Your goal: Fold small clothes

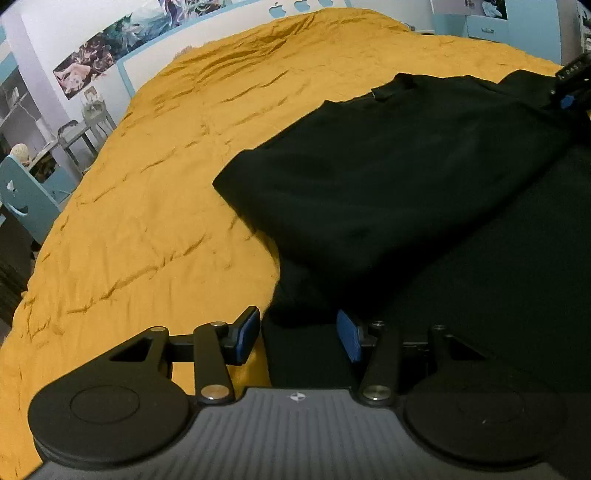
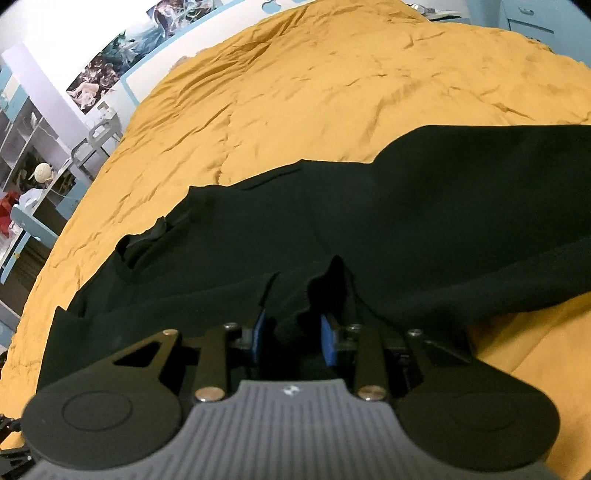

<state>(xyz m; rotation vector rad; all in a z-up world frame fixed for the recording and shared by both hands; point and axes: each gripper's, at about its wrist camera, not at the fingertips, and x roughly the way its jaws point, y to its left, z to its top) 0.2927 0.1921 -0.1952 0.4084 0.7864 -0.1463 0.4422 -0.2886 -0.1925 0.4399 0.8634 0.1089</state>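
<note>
Left wrist view: left gripper [image 1: 299,334] jaws apart over the edge of the black garment [image 1: 388,192] — lying partly folded on the mustard bedspread [image 1: 155,206]. Right wrist view: right gripper [image 2: 291,336] clamped on a bunched fold of the garment — cloth between its blue pads [image 2: 327,343].

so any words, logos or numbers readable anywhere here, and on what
"DAS": partial white letters on the black right gripper, at the edge of the left wrist view; the rest is too blurred to read.
Apple-shaped cutouts, no words: on the blue headboard.
Small round emblem, no letters: on the left gripper housing.
Wall posters: pictures only, no legible text.
Black garment: no readable print.
</note>
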